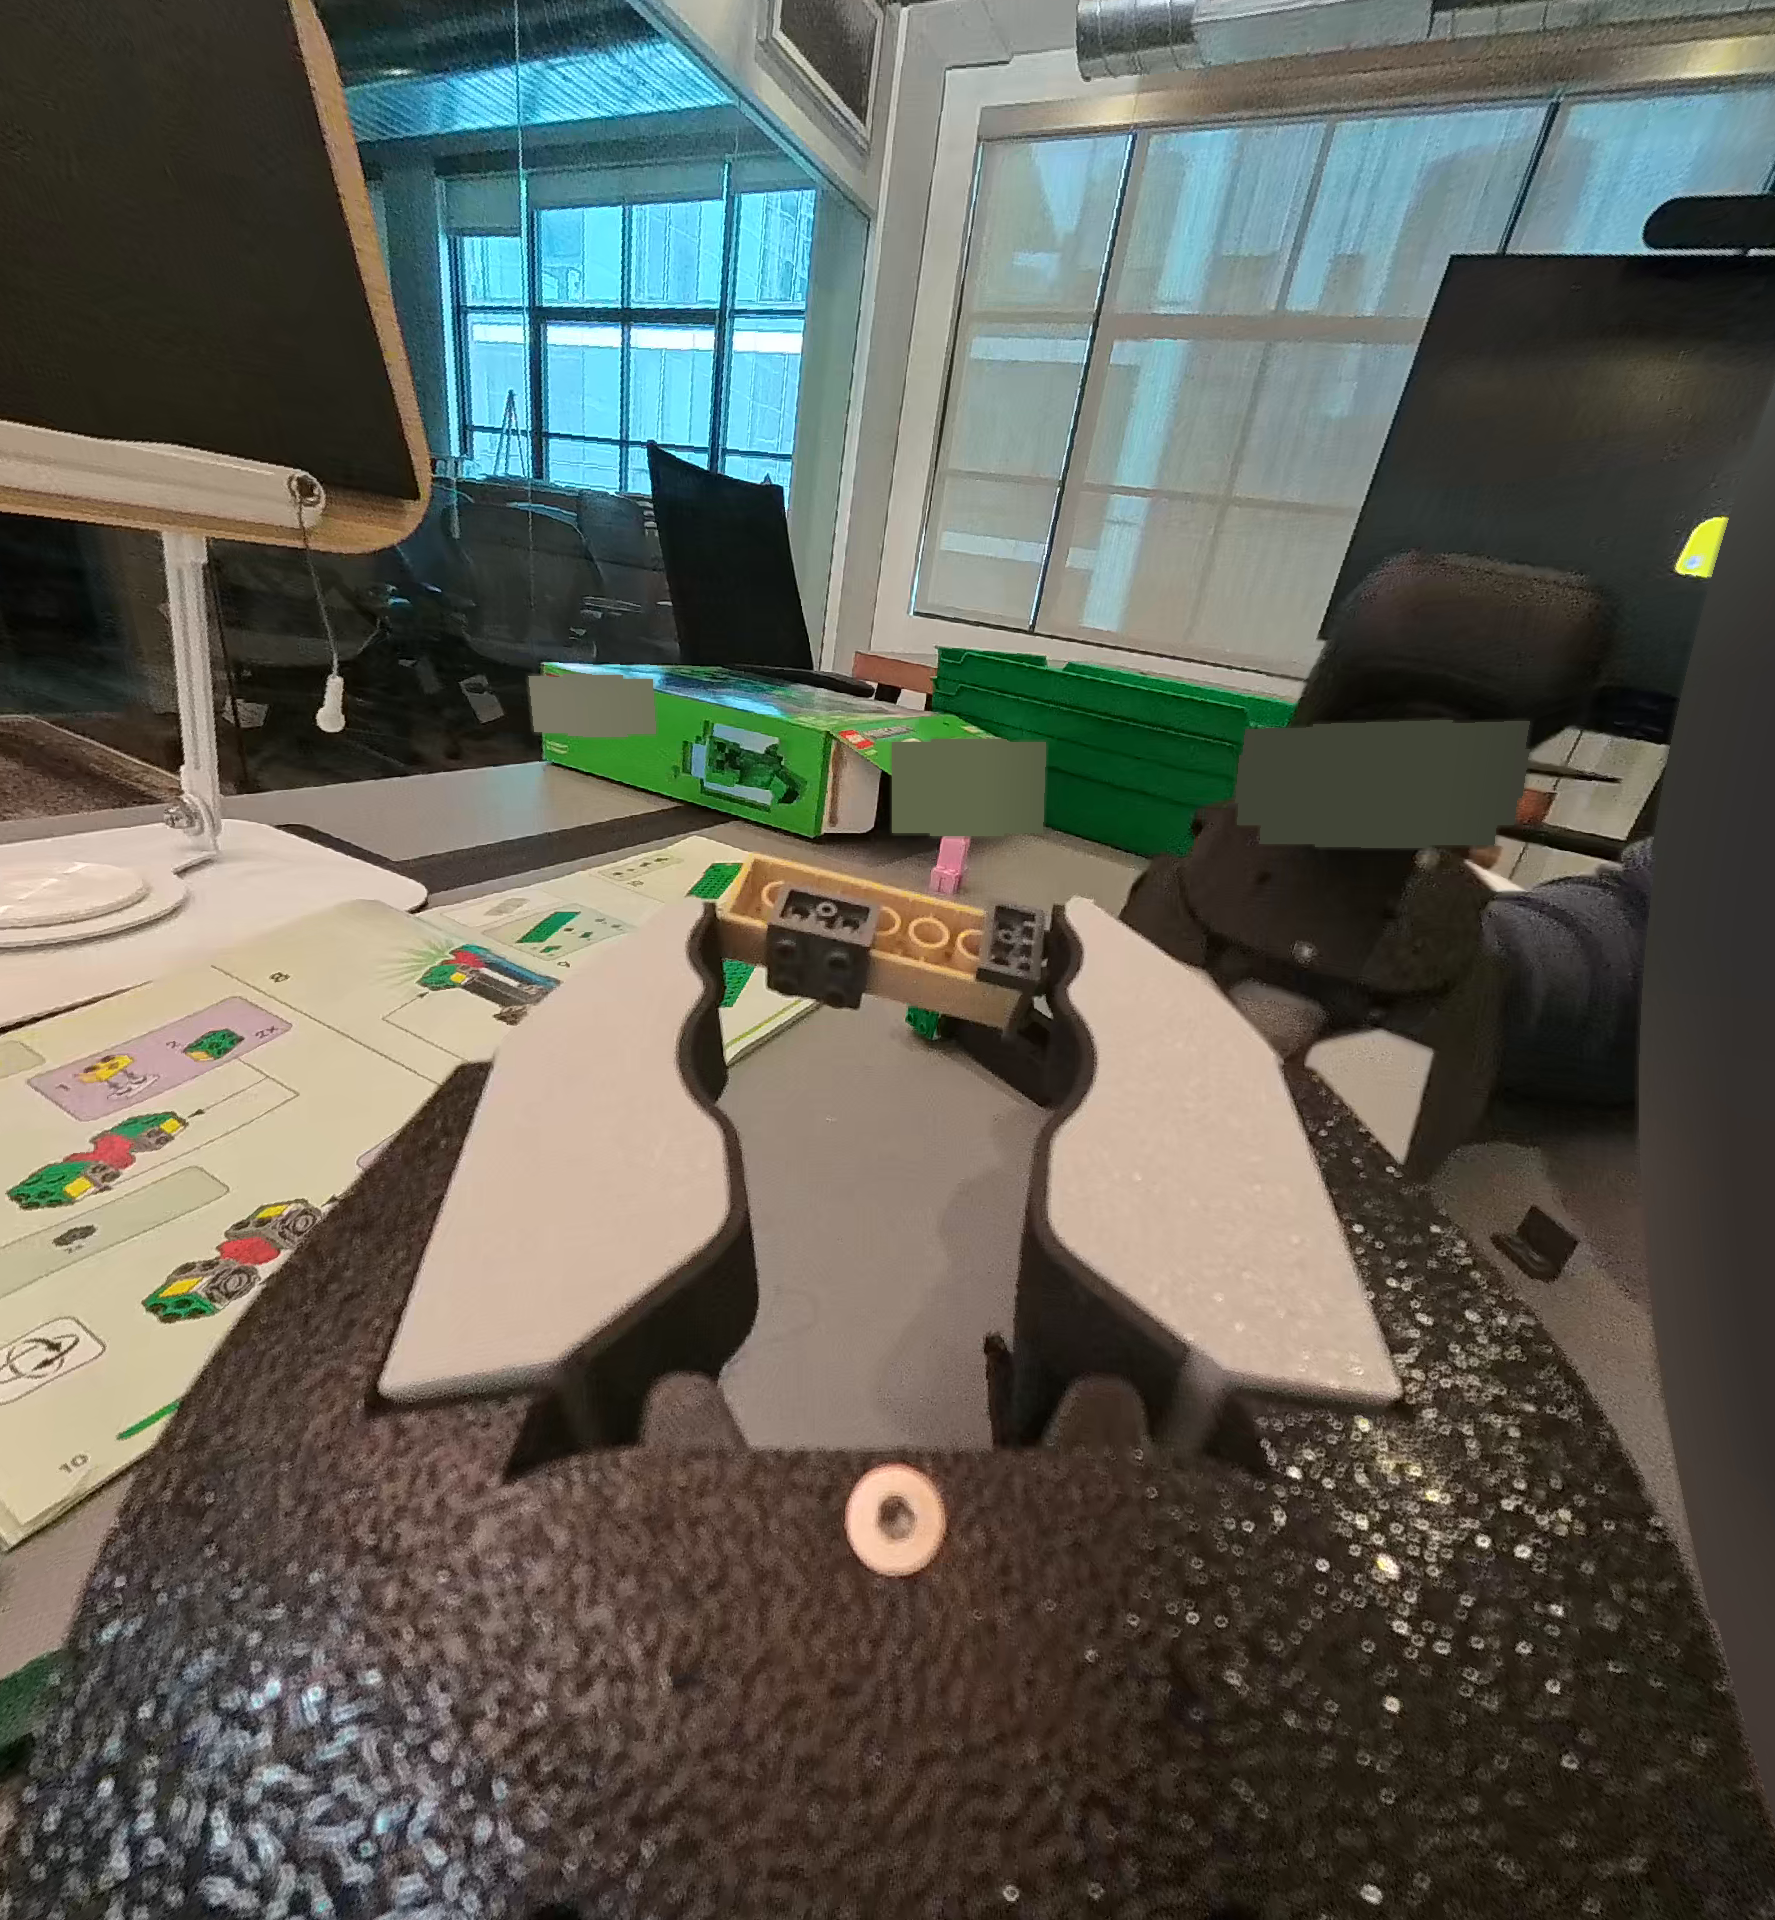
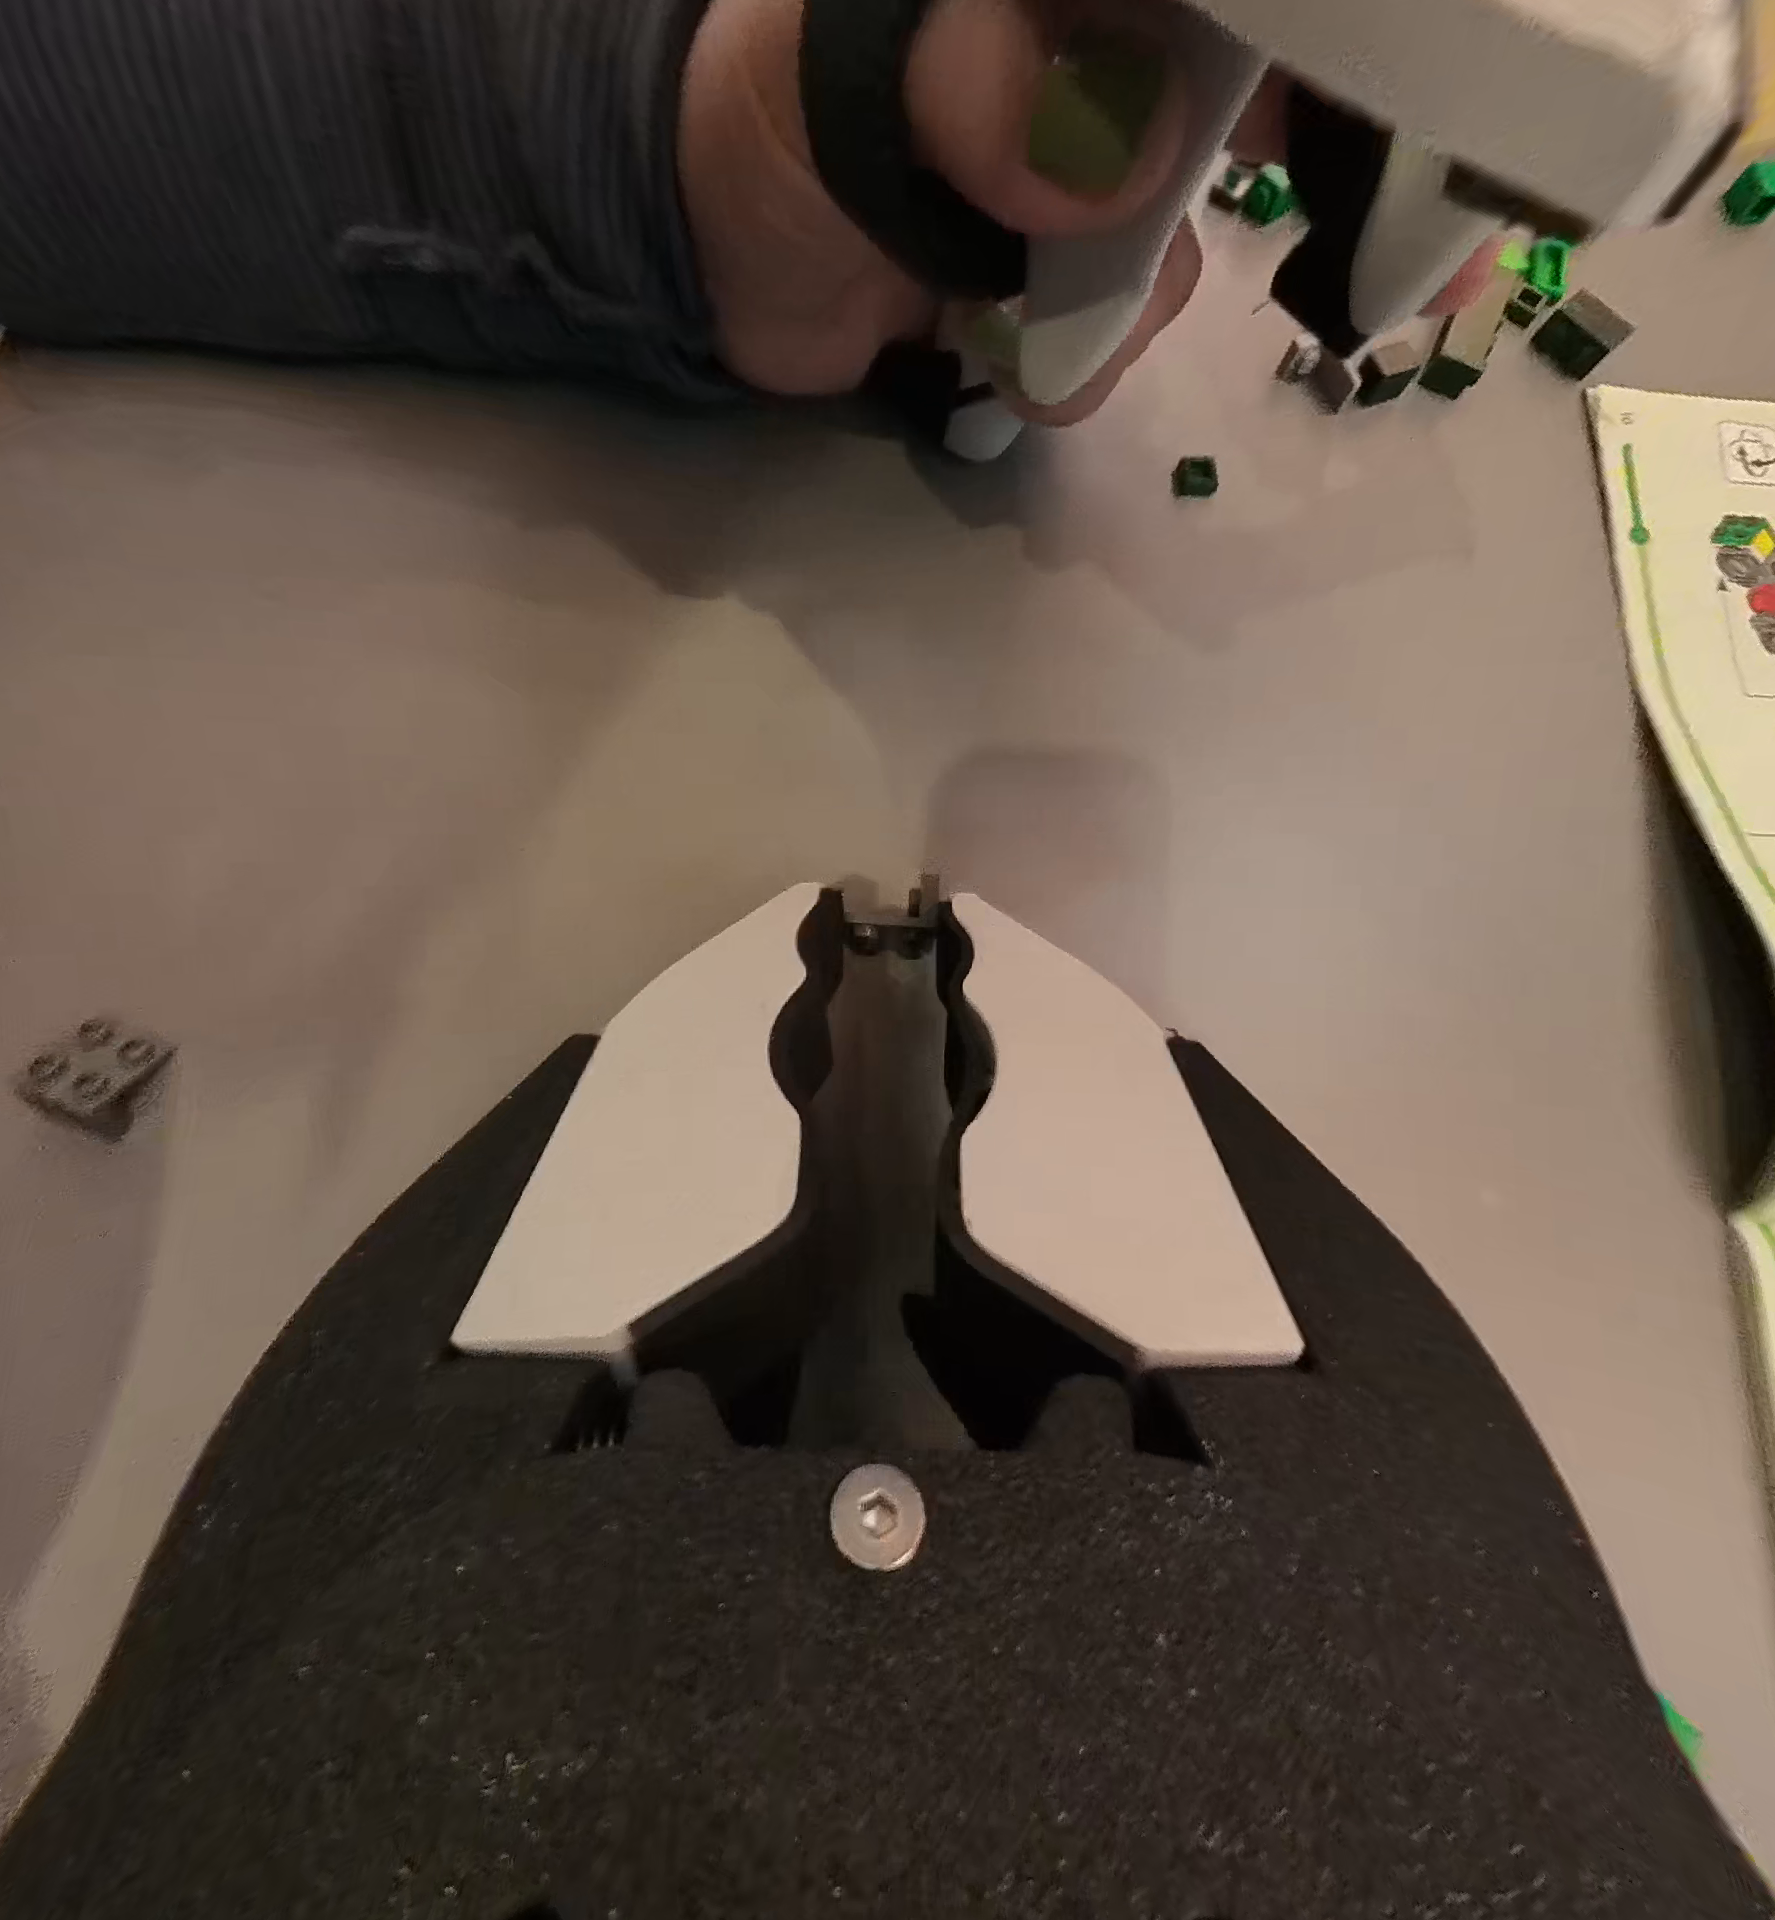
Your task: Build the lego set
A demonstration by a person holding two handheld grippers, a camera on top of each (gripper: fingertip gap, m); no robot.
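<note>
Tan brick (image 1: 893,951) clamped in left gripper (image 1: 888,961) (underside up); small grey piece (image 2: 893,925) pinched in right gripper (image 2: 891,920).

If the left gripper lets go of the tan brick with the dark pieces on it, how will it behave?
The tan brick, spanning the left gripper end to end, looks rigid plastic, probably light. The dark pieces seem only clipped on, so they may pop off. Its flat sides should not roll.

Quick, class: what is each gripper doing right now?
Left gripper: shut on the tan brick.
Right gripper: shut on a small dark grey piece.
</note>
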